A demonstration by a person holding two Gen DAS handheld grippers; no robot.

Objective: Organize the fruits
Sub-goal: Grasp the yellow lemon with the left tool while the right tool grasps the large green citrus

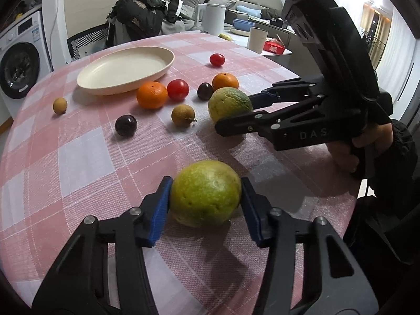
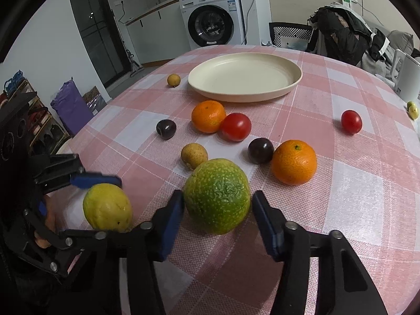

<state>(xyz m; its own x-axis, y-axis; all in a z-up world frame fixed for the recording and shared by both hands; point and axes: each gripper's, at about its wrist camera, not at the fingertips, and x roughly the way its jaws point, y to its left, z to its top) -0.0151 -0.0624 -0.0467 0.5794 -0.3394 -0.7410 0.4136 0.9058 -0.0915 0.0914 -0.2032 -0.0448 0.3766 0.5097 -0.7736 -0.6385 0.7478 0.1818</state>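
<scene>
Fruit sits dead centre between the fingers of each gripper, so what matters is the line from there to the cream plate (image 2: 290, 85).

In the left wrist view the left gripper (image 1: 205, 185) is clamped on a yellow-green fruit (image 1: 206, 197) at lower centre, a blue pad meeting the skin on either side, with the fruit low over the checked tablecloth (image 1: 65, 162). The plate lies towards the upper left of that frame.

In the right wrist view the right gripper (image 2: 218, 198) straddles a mottled green fruit (image 2: 217, 210) at lower centre. One pad is against its left side and the other seems just short of its right, so this grip is not yet firm. From here the plate is straight up the frame, beyond an orange (image 2: 208, 116), a tomato (image 2: 235, 126) and smaller fruit. The right hand appears nearer to it.

Both fruits are almost round, with no long axis worth aligning to and no clear pointing end.
</scene>
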